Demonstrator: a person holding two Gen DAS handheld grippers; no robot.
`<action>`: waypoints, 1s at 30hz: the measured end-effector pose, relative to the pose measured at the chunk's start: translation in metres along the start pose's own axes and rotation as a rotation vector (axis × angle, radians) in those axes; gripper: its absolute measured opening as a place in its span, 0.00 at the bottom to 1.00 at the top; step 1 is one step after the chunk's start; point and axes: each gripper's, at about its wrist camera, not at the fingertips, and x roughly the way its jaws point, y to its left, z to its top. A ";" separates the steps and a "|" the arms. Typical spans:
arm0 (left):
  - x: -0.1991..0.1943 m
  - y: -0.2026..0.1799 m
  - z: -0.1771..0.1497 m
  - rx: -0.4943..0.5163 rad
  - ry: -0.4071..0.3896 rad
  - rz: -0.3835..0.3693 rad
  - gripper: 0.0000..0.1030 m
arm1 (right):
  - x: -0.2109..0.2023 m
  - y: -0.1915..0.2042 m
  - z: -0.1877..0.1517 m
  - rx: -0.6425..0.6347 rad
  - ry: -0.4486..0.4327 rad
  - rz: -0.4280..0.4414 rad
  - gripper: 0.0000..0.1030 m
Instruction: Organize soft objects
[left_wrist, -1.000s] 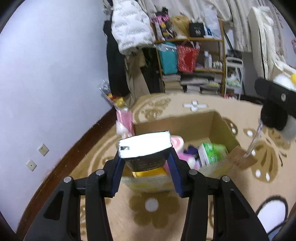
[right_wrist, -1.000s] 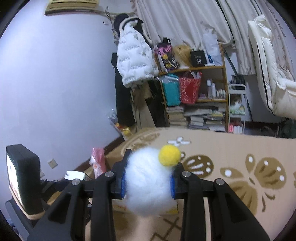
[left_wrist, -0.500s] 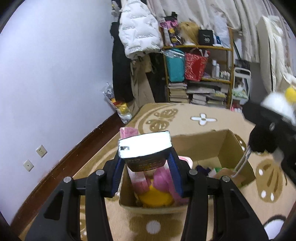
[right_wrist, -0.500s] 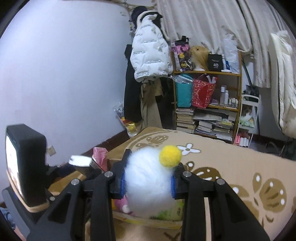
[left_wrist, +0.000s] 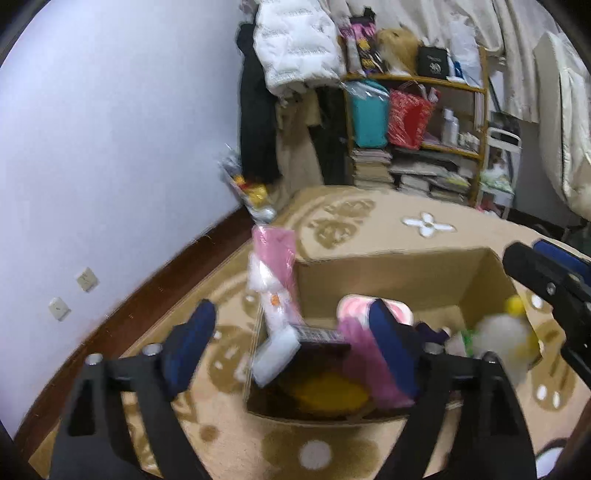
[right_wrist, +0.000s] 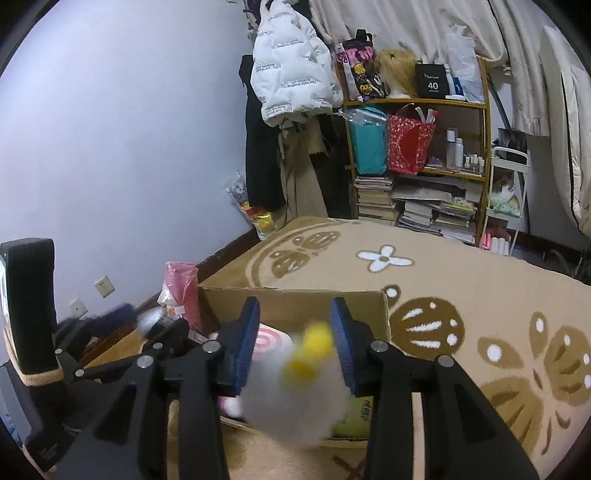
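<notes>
The left wrist view looks straight down into the cardboard box (left_wrist: 399, 273) on the patterned carpet (left_wrist: 424, 225), showing a yellow item, pink soft things and a dark packet with a white end (left_wrist: 295, 343) lying tilted inside near its left wall; the right wrist view shows only the box's far wall and a pink-ringed item, with most of the contents hidden behind the blurred white fluffy toy (right_wrist: 295, 395). Half a second ago the left gripper (left_wrist: 291, 343) pinched that dark packet between its pads, and the right gripper (right_wrist: 295, 339) squeezed the toy; now both have let go. The left jaws are spread wide with nothing between them, the packet below them in the box. The right jaws are also parted, the toy with its yellow pompom smeared by motion just under and between the fingers; whether it touches them cannot be told. In the left view the toy (left_wrist: 498, 339) sits over the box's right end.
</notes>
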 end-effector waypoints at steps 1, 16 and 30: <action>-0.002 0.001 0.001 -0.003 -0.011 0.009 0.88 | 0.000 -0.001 0.001 0.004 -0.002 0.003 0.53; -0.030 0.039 -0.001 -0.067 -0.031 0.145 1.00 | -0.023 -0.011 -0.002 0.045 0.027 -0.016 0.87; -0.078 0.032 -0.008 0.022 -0.007 0.058 1.00 | -0.074 -0.025 -0.005 0.132 0.038 -0.064 1.00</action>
